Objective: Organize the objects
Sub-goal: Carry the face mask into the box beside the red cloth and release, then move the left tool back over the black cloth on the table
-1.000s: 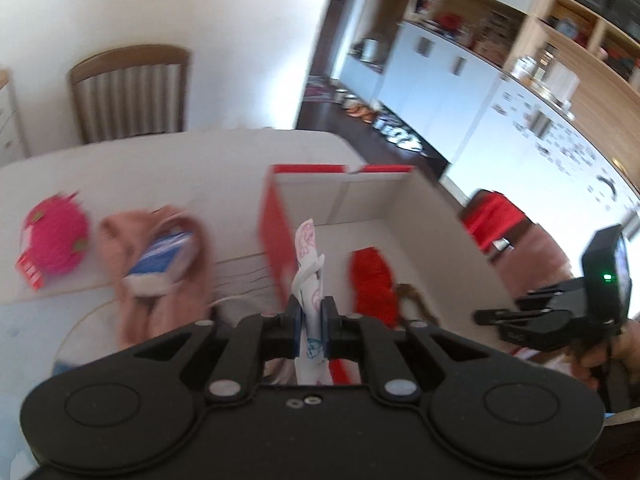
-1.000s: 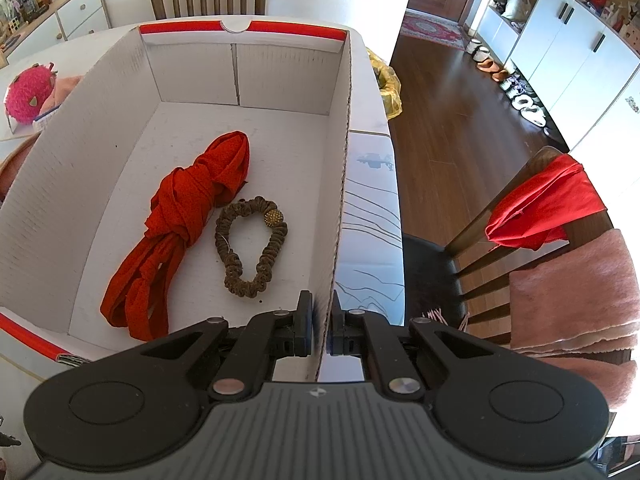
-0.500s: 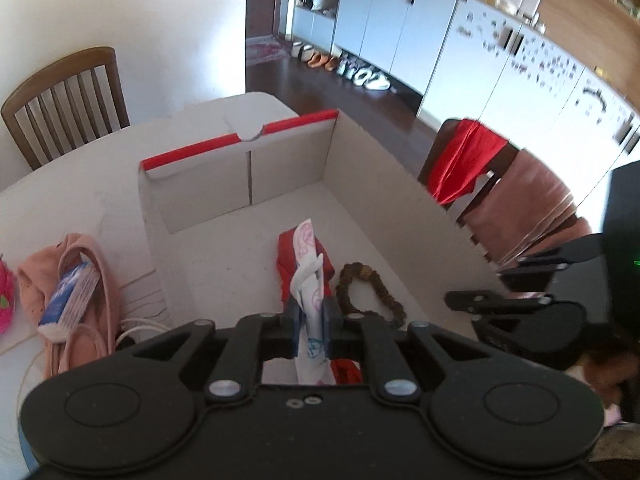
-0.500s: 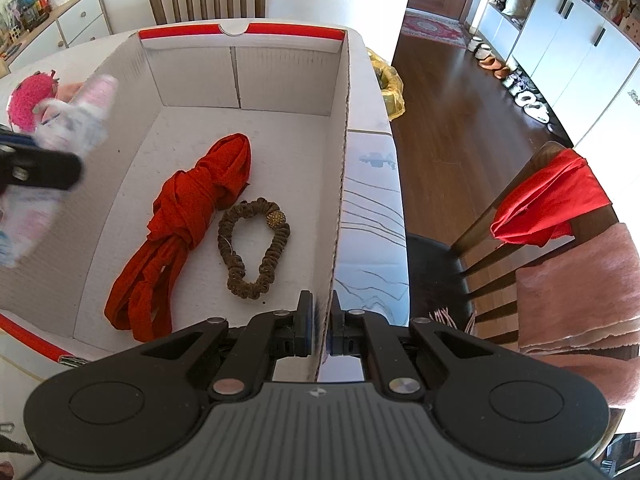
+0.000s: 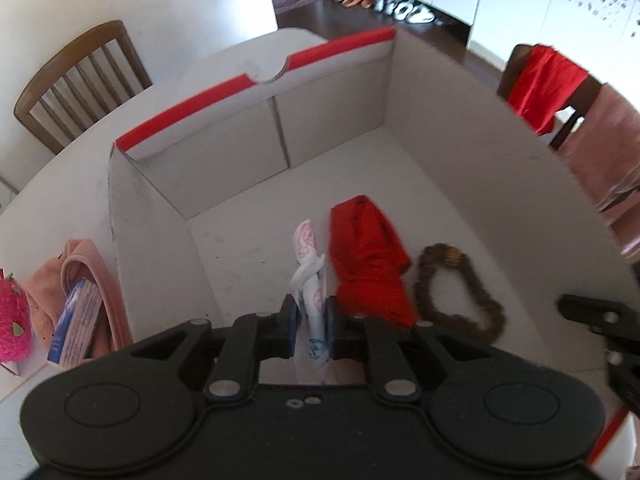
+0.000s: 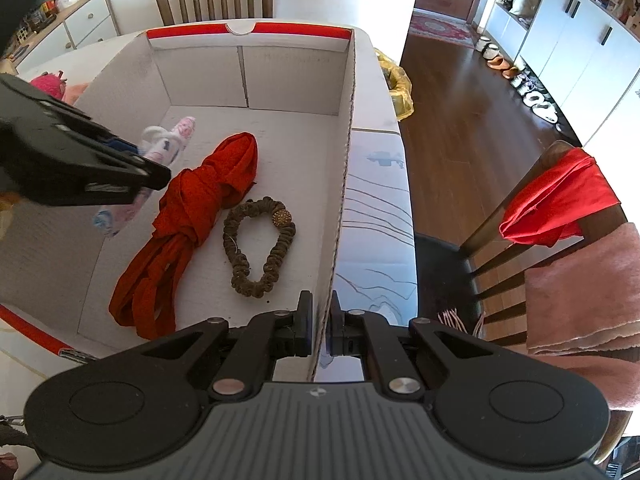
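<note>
box [image 6: 256,84]: white cardboard, red-edged, on desk [image 6: 380,200]
contents: red cloth [image 6: 200,200]; brown scrunchie [image 6: 256,248]
right gripper [image 6: 319,326]: clamped on box's wall
left gripper [image 6: 154,168]: over box, patterned roll [image 6: 172,140] between jaws

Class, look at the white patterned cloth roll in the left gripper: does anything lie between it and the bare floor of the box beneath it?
Nothing visible does. The cloth roll hangs above bare box floor, left of the red cloth.

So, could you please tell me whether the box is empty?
Not empty: the box already holds a red cloth and a brown scrunchie on its floor.
</note>
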